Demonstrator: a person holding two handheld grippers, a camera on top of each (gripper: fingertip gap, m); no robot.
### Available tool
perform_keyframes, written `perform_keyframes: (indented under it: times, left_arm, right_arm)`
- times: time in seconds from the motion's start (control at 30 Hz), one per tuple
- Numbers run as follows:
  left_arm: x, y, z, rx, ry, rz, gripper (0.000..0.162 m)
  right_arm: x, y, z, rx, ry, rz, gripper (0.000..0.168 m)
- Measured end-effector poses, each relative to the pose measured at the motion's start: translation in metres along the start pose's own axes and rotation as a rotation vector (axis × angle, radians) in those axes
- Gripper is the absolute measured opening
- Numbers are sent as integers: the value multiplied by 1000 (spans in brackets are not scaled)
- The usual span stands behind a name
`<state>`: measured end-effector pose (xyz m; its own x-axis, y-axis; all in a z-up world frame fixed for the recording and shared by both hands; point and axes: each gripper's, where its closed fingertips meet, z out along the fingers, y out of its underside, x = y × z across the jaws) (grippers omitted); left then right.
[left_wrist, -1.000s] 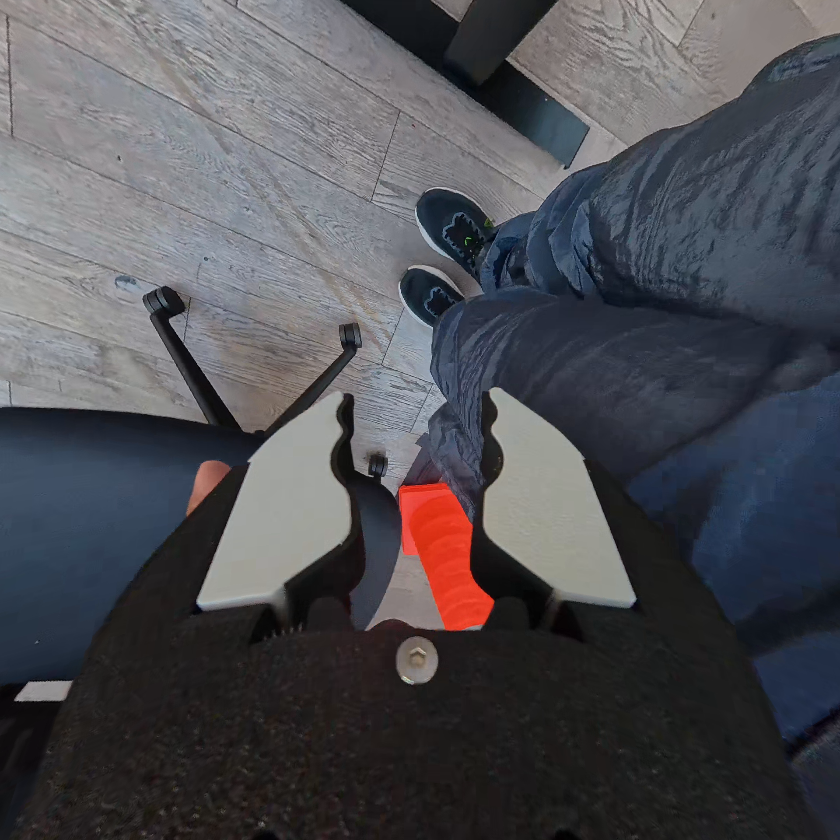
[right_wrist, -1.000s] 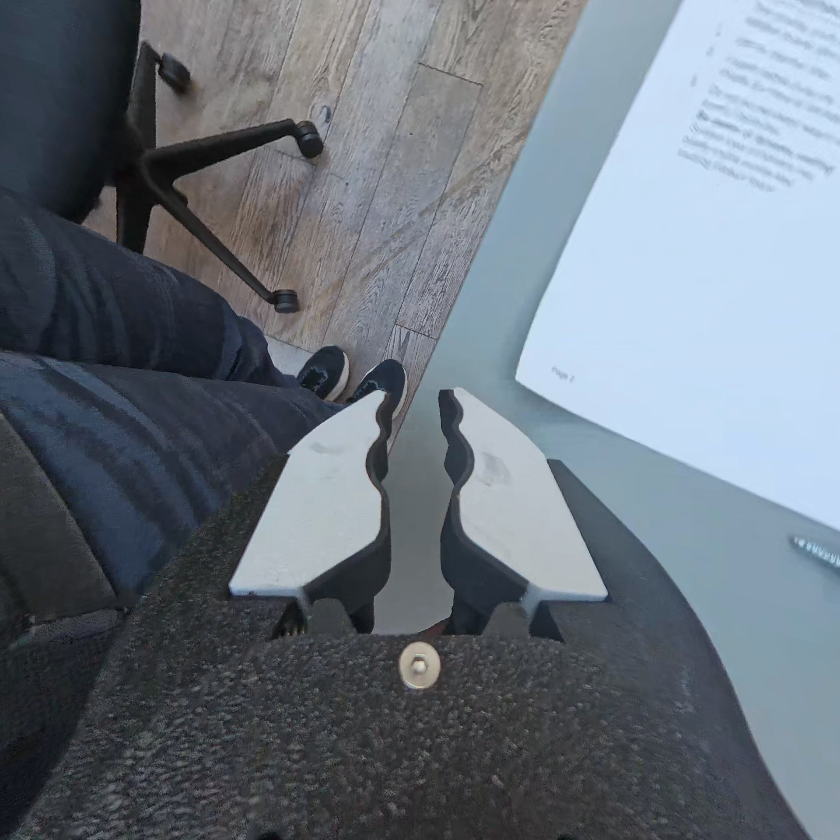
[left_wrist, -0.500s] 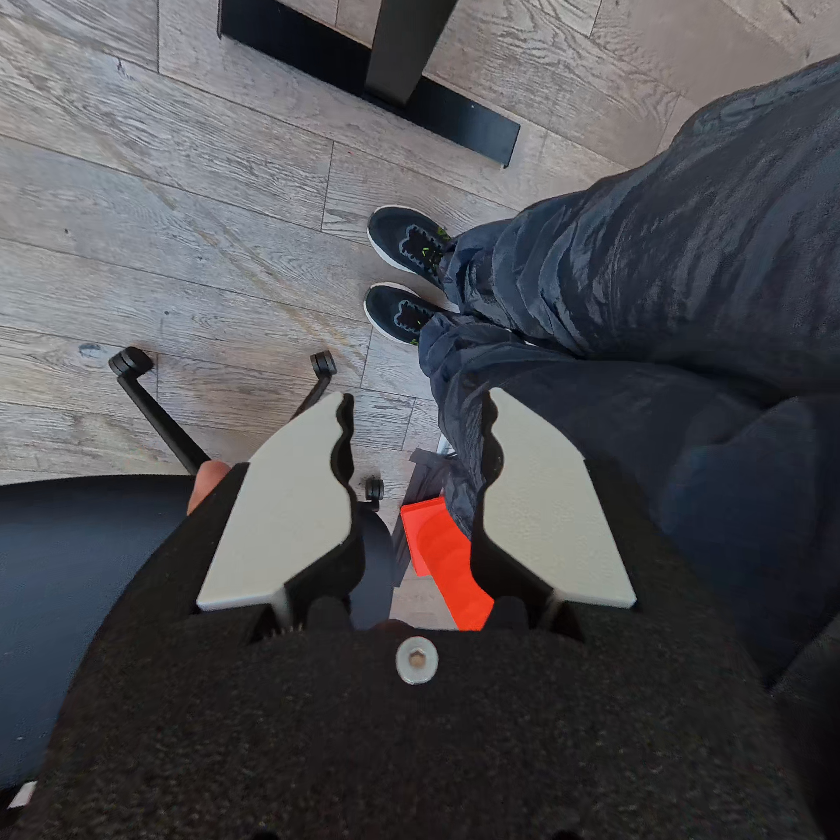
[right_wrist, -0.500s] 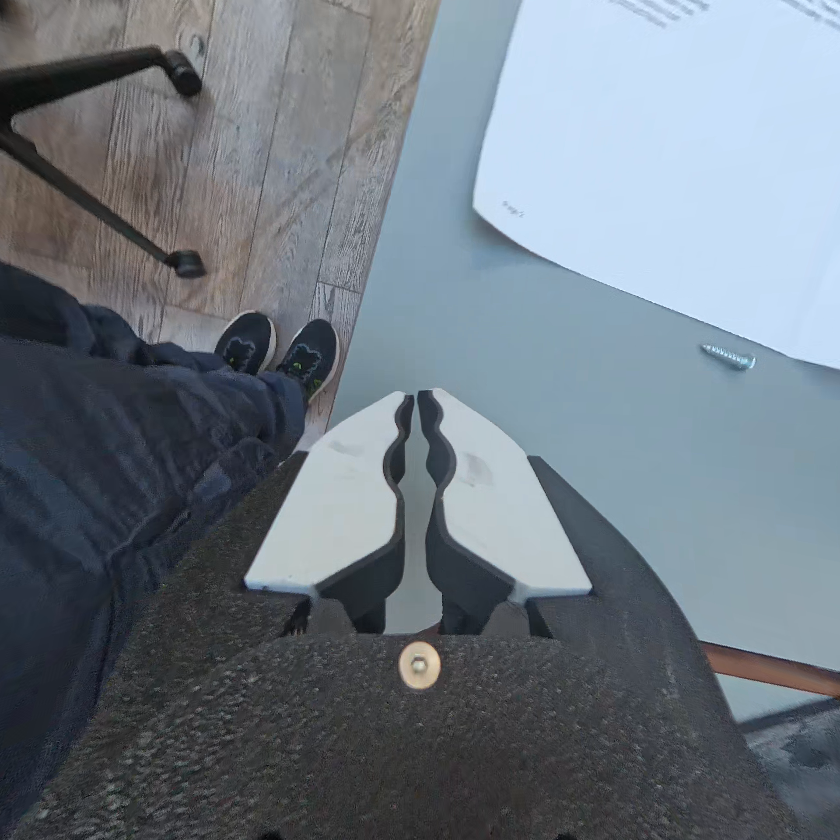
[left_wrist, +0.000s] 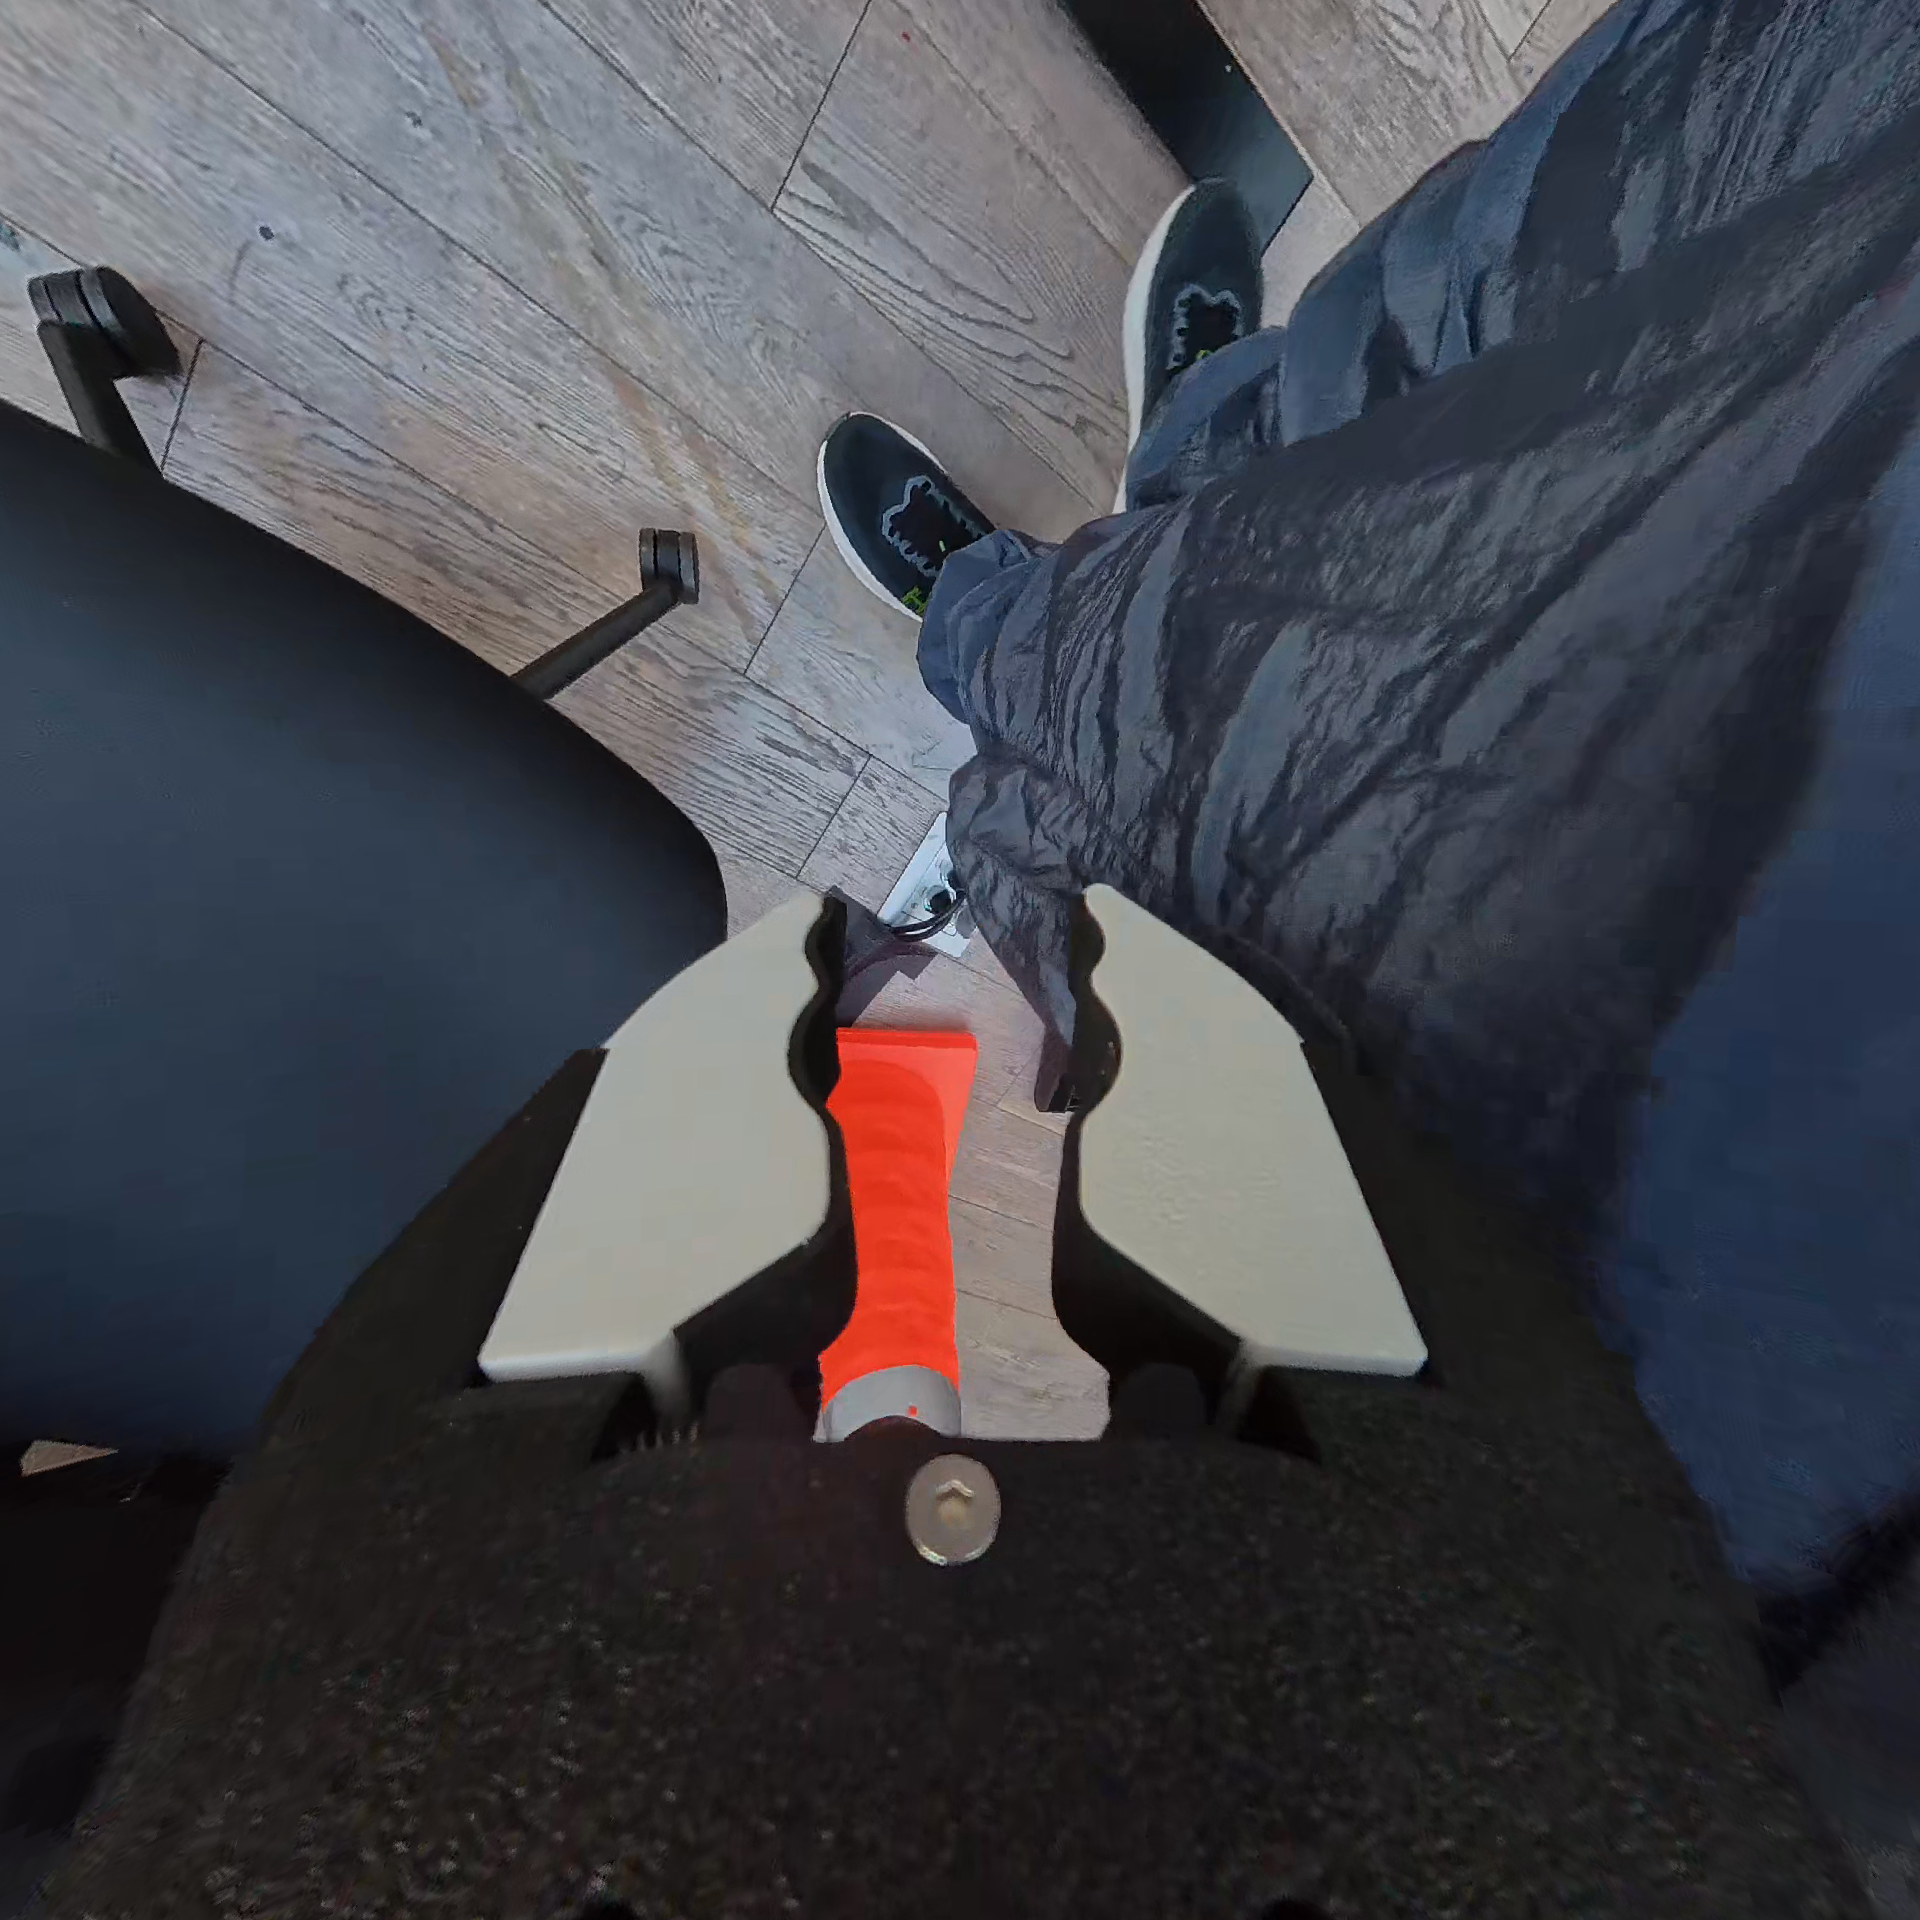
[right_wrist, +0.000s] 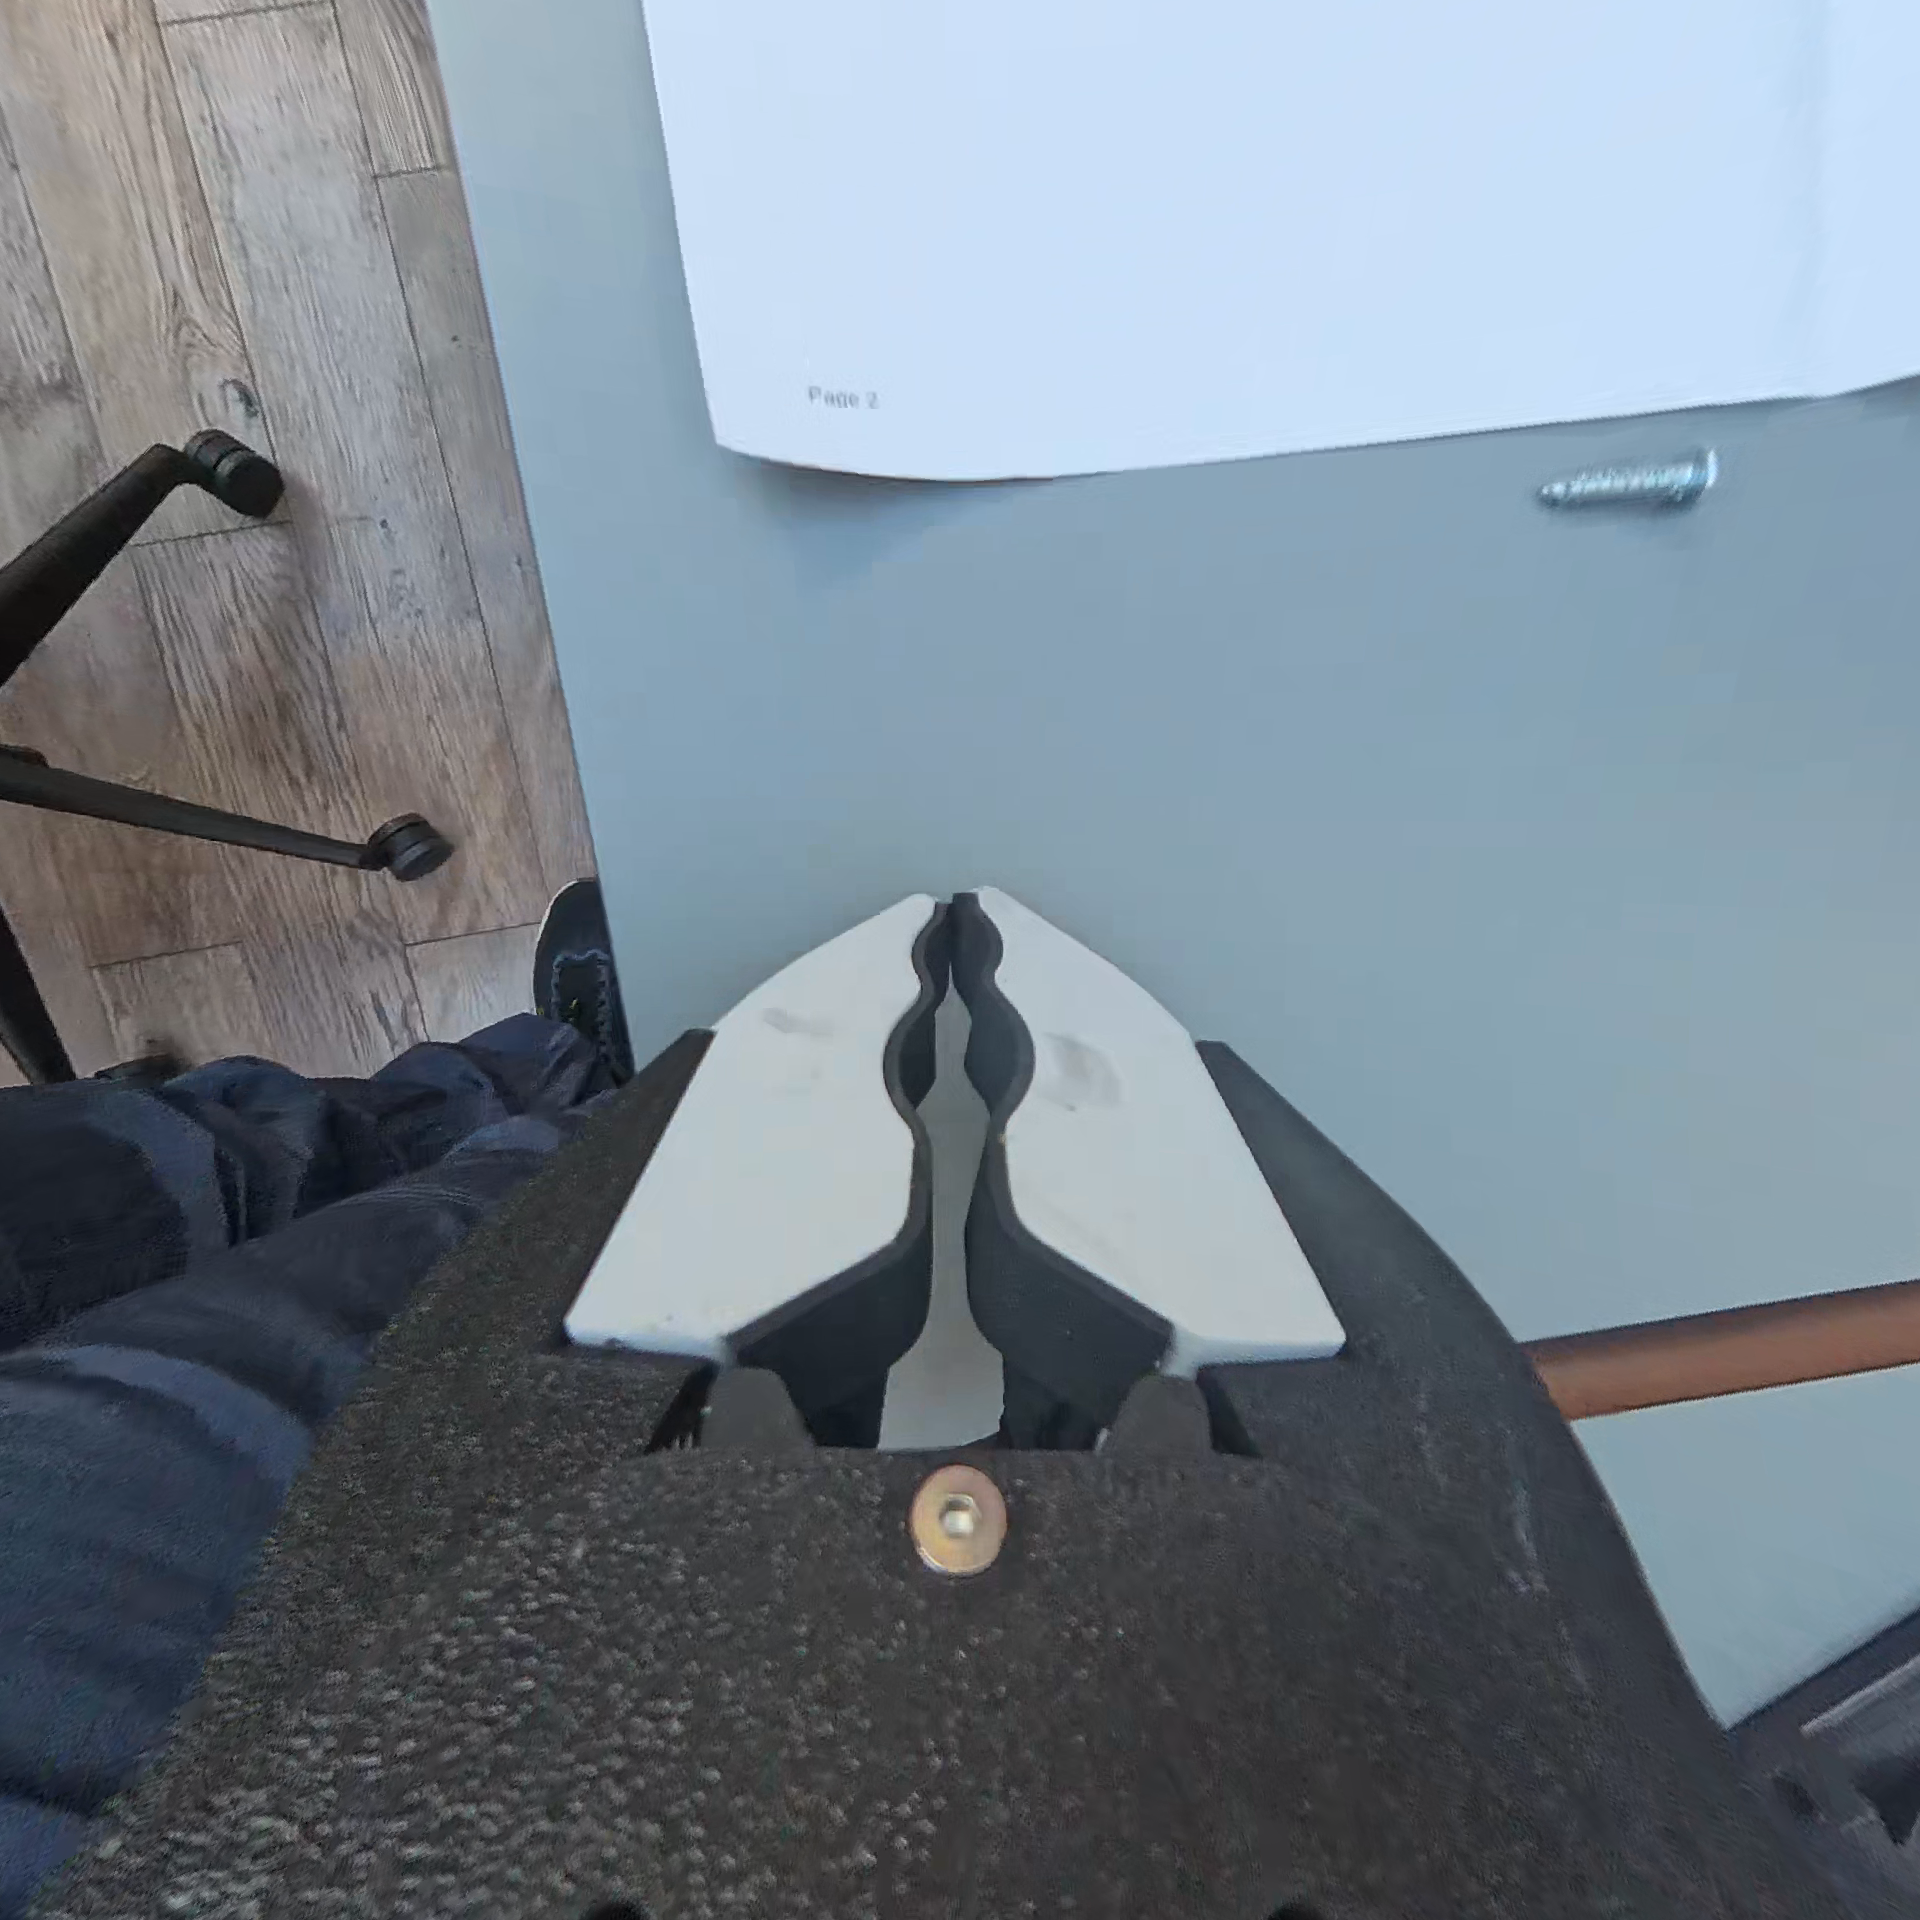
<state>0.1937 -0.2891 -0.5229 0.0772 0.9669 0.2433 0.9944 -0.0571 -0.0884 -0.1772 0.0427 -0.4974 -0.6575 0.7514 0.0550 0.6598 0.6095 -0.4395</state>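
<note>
Two grippers show here, one in each view. The left gripper (left_wrist: 951, 925) points down at the wood floor (left_wrist: 499, 312). Its fingers are spread wide apart and grip nothing. An orange handle (left_wrist: 899, 1195) shows in the gap between them, lower down, and I cannot tell if it touches either finger. A dark chair seat (left_wrist: 260, 883) is to the left, with a black chair leg (left_wrist: 613, 623) poking out past its edge. A person's legs in dark blue trousers (left_wrist: 1455, 675) fill the right side, and two black shoes (left_wrist: 899, 509) stand on the floor.

The right gripper (right_wrist: 954, 902) is over the grey table (right_wrist: 1247, 779), near its left edge. Its tips are pressed together with nothing between them. A white sheet of paper (right_wrist: 1195, 208) lies at the far side of the table. A silver screw (right_wrist: 1626, 483) lies just beside the paper's near edge. A brown rod (right_wrist: 1714, 1345) sticks out at the right, behind the gripper.
</note>
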Motion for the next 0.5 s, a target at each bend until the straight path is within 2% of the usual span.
perform_keyframes:
  times: [0.1, 0.17, 0.27, 0.4, 0.5]
  left_arm:
    - [3, -9, 0, 20, -4, -7, 36]
    - [10, -33, 3, 37, -10, 26, 31]
    - [33, -101, 6, 111, -5, 113, 24]
    - [95, -205, 13, 187, 38, 303, 14]
    - [154, -273, 19, 215, 72, 471, 13]
  right_arm:
    - [3, 17, 0, -91, -13, -55, 0]
    - [8, 9, -17, 22, -31, -16, 0]
    - [18, 20, -48, 95, -60, 51, 0]
    - [37, 76, -79, 86, -39, 68, 0]
    - [47, 122, -102, 76, -30, 124, 0]
